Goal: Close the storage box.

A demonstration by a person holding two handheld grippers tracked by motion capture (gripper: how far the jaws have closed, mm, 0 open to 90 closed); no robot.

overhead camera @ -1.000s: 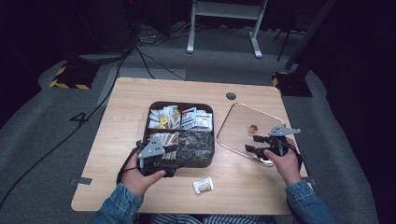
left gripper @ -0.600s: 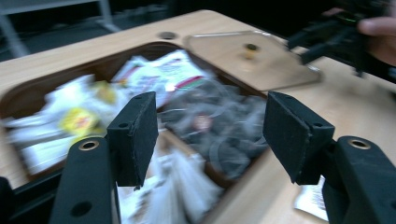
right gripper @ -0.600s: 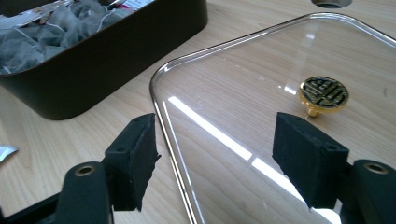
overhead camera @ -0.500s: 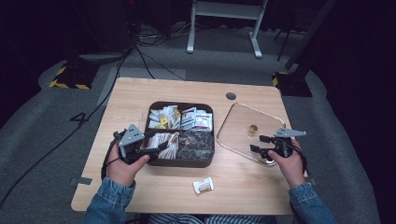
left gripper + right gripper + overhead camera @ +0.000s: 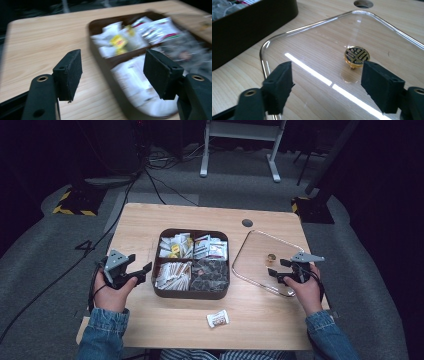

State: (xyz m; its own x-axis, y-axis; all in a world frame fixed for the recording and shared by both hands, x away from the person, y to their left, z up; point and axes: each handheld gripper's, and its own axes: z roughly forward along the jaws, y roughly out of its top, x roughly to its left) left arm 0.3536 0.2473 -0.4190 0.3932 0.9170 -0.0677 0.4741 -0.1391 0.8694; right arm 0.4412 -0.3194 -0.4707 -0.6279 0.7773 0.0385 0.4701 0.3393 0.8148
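A dark brown box (image 5: 190, 294) with four compartments of packets sits mid-table. Its clear lid (image 5: 260, 257) lies flat to the right, gold knob (image 5: 271, 257) up. My left gripper (image 5: 141, 270) is open just left of the box, jaws pointing at it; in the left gripper view the box wall (image 5: 105, 66) and white packets (image 5: 135, 72) lie between the fingers (image 5: 69, 72). My right gripper (image 5: 276, 268) is open over the lid's near right part. In the right gripper view the knob (image 5: 357, 55) stands just beyond the right finger (image 5: 382, 86), on the lid (image 5: 317, 57).
A single wrapped packet (image 5: 218, 319) lies on the table near the front edge, below the box. A round cable hole (image 5: 247, 223) is in the tabletop behind the lid. The wooden table (image 5: 140, 227) has bare room at the left and back. Cables run across the floor.
My left gripper has pulled left, off the box's front left compartment to the table beside it. My right gripper shifted slightly right and nearer over the lid. Both stay open.
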